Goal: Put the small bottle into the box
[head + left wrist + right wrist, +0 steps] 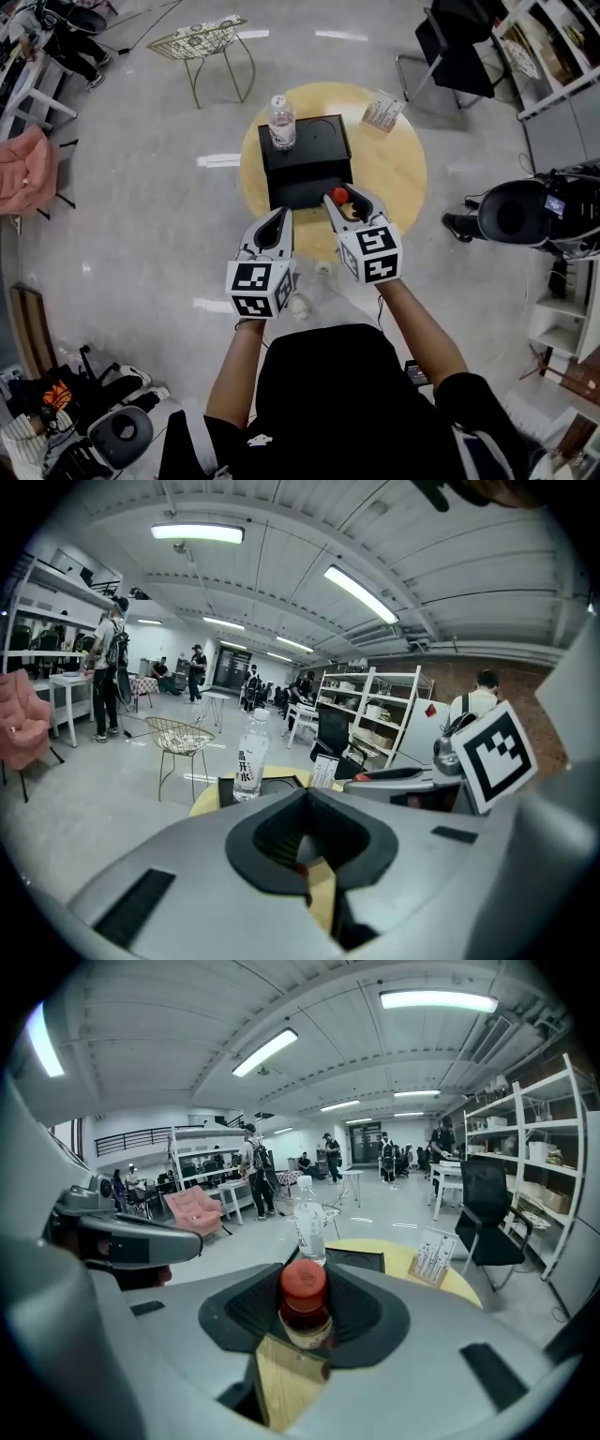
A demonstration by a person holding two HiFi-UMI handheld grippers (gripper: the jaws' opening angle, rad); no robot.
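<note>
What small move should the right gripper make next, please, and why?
Probably ease the right gripper forward, bringing the small bottle over the box: the jaws are shut on it at the box's near edge, not inside. Avoid the water bottle beyond.

Left tongs (278, 215) closed, right tongs (344, 197) clamped

Red cap on that small bottle (304, 1290), dark body below; the box (305, 150) was black, the worktop (398, 169) pale yellow, left gripper (278, 217) and right gripper (350, 200) grey, markers patterned black-and-white.
</note>
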